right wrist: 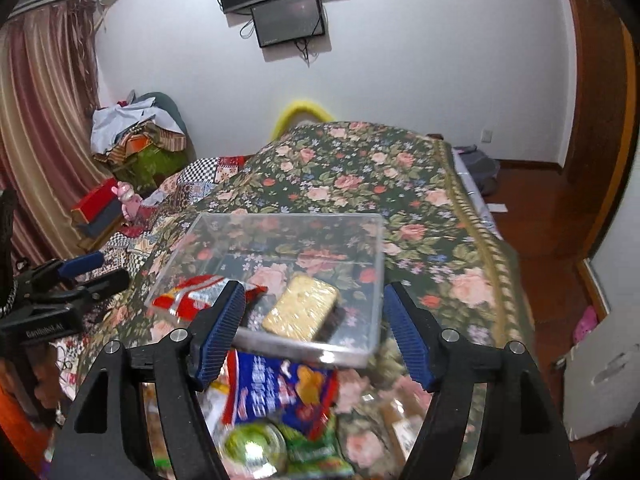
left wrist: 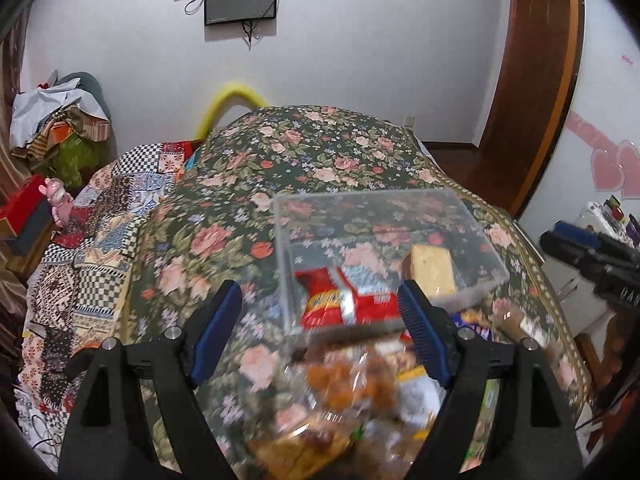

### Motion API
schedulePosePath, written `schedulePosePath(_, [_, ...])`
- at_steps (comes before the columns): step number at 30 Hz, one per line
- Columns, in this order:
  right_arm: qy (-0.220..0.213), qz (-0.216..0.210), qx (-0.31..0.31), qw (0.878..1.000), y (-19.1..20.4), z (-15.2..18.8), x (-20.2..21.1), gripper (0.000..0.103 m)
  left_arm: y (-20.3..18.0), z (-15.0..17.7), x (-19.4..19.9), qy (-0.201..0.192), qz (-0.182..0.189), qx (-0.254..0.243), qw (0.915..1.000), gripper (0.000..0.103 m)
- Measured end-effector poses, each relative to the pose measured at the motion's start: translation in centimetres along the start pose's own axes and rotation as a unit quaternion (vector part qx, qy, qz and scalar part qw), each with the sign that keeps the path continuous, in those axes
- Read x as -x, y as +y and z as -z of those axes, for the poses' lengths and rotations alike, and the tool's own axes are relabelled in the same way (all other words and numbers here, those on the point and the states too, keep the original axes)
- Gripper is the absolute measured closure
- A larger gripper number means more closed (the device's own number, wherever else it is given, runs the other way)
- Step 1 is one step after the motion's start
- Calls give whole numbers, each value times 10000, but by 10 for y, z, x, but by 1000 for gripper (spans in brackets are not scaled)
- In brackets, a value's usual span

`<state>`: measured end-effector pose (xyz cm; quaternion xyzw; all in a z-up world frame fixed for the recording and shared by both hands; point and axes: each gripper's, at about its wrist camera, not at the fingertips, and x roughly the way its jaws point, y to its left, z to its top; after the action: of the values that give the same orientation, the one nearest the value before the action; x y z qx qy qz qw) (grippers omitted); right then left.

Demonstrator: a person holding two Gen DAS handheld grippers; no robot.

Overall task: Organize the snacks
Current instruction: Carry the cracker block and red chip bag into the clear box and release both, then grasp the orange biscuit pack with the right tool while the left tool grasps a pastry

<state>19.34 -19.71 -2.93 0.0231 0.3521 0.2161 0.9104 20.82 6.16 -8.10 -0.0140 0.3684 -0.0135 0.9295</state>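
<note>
Floral bedspread [right wrist: 420, 200] — clear box [right wrist: 360, 240] holds red packet [right wrist: 188, 298], yellow cake [right wrist: 300, 312].

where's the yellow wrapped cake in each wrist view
Left wrist: yellow wrapped cake sits right of centre, in the clear box's right part, above the right fingertip.
Right wrist: the cake lies at centre, between the two fingers.
Shared landmark: the red snack packet lies left of it.
</note>
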Motion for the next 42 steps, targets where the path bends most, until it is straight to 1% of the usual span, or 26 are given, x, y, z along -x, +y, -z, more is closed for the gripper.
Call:
schedulePosePath(4, [10,101,-8,9999,-7,12,16,33,10,20,11,79,-96,-45,9999,19])
schedulePosePath(8, [119,295,36,9995,-15,31,26,32,20,43,13,307,-152,-26,9994,18])
schedulePosePath(12, [352,428,19,9985,-22,56,30,32,28,70,5,637,-141,64,9978,18])
schedulePosePath(19, [885,419,-511,9939,-41,103,27,31,28,109,-18,1194,-62,79,9928,18])
schedulePosePath(23, [1199,388,-667,9898,-45,124,19,31,25,118,-30,1356,-66,52,9907,18])
schedulePosePath(25, [1331,376,-665,9882,-43,134,16,32,24,119,-36,1402,-7,83,9901,18])
schedulePosePath(28, [1511,310,-635,9860,-39,145,10,32,22,119,-42,1403,45,154,9900,18])
schedulePosePath(31, [1585,296,-560,9853,-36,151,6,32,20,120,-46,1416,76,215,9897,18])
schedulePosePath(32, [1589,272,-535,9855,-35,152,5,36,20,121,-46,1406,76,221,9898,18])
schedulePosePath(34, [1630,234,-499,9851,-33,153,2,40,19,125,-49,1411,30,201,9898,22])
schedulePosePath(35, [1659,231,-478,9847,-32,154,0,43,19,127,-50,1438,35,207,9894,27])
schedulePosePath(36, [1700,210,-460,9841,-31,155,-2,49,20,130,-52,1455,37,235,9891,30])
schedulePosePath(37, [1749,188,-457,9833,-30,157,-4,50,20,132,-52,1426,-20,223,9895,32])
schedulePosePath(38, [1746,220,-440,9834,-30,158,-4,51,19,133,-50,1370,-88,174,9904,36])
schedulePosePath(40, [1707,285,-388,9841,-28,160,-3,56,16,135,-47,1297,-145,100,9914,40])
schedulePosePath(41, [1700,297,-382,9843,-27,160,-3,66,15,137,-45,1250,-140,87,9920,44])
schedulePosePath(42, [1703,278,-392,9842,-28,159,-2,71,14,139,-43,1203,-129,75,9926,45])
